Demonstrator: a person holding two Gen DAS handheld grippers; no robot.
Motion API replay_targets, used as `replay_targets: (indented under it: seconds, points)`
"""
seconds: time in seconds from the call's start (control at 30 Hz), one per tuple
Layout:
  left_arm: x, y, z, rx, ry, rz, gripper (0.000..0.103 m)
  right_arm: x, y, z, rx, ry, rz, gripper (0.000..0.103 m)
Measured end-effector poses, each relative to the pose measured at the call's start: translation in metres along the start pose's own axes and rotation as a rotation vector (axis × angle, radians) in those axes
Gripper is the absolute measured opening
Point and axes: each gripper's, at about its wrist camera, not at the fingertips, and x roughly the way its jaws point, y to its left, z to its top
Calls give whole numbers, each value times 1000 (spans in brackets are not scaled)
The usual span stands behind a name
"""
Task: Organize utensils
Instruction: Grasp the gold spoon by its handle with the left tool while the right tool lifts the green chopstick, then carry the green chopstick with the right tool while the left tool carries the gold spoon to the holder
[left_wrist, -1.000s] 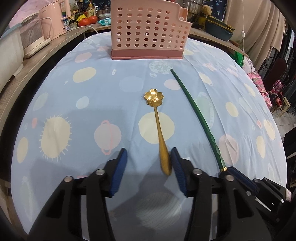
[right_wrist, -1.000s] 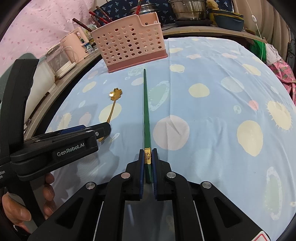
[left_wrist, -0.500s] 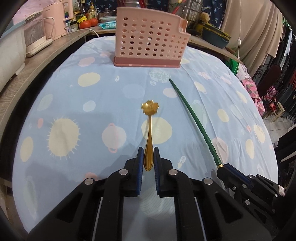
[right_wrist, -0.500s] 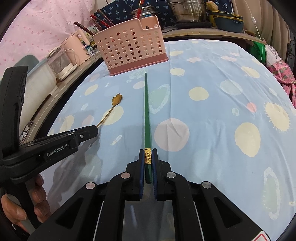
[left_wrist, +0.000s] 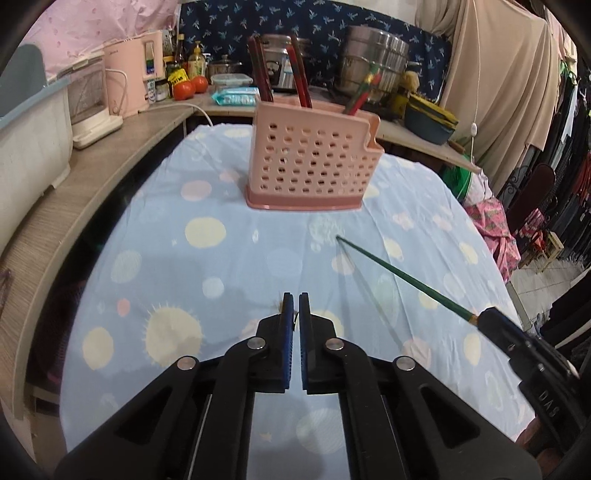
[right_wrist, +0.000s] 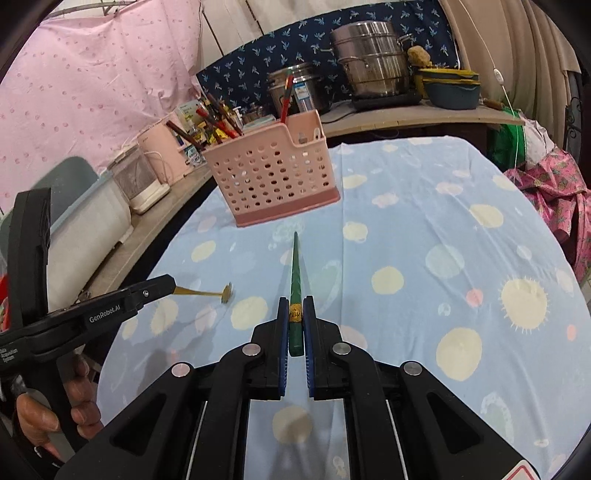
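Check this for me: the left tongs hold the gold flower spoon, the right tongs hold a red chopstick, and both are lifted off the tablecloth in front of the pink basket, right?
Not quite: the chopstick in the right tongs is green, as the right wrist view shows. The rest stands: the left tongs hold the gold flower spoon, both lifted off the tablecloth before the pink basket.

Home kitchen: steel pots (right_wrist: 373, 70), pink kettle (left_wrist: 129, 72), tomatoes (left_wrist: 190, 86) and sauce bottles (left_wrist: 195, 61) crowd the counter behind the cloth-covered desk (left_wrist: 221, 266).
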Motion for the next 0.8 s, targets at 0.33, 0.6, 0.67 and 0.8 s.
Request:
replay_targets:
  seconds: [0.33, 0.6, 0.67, 0.8]
  points:
    - [-12, 12, 40, -29, -85, 2, 1, -11, -4, 64, 25, -148, 33, 7]
    - [-1, 24, 26, -40, -21, 2, 3, -14, -3, 86, 33, -200, 34, 7]
    - [9, 26, 5, -38, 41, -2, 14, -12, -5, 83, 42, -192, 37, 7]
    - [26, 33, -37, -65, 143, -7, 38, -11, -7, 73, 60, -171, 41, 7]
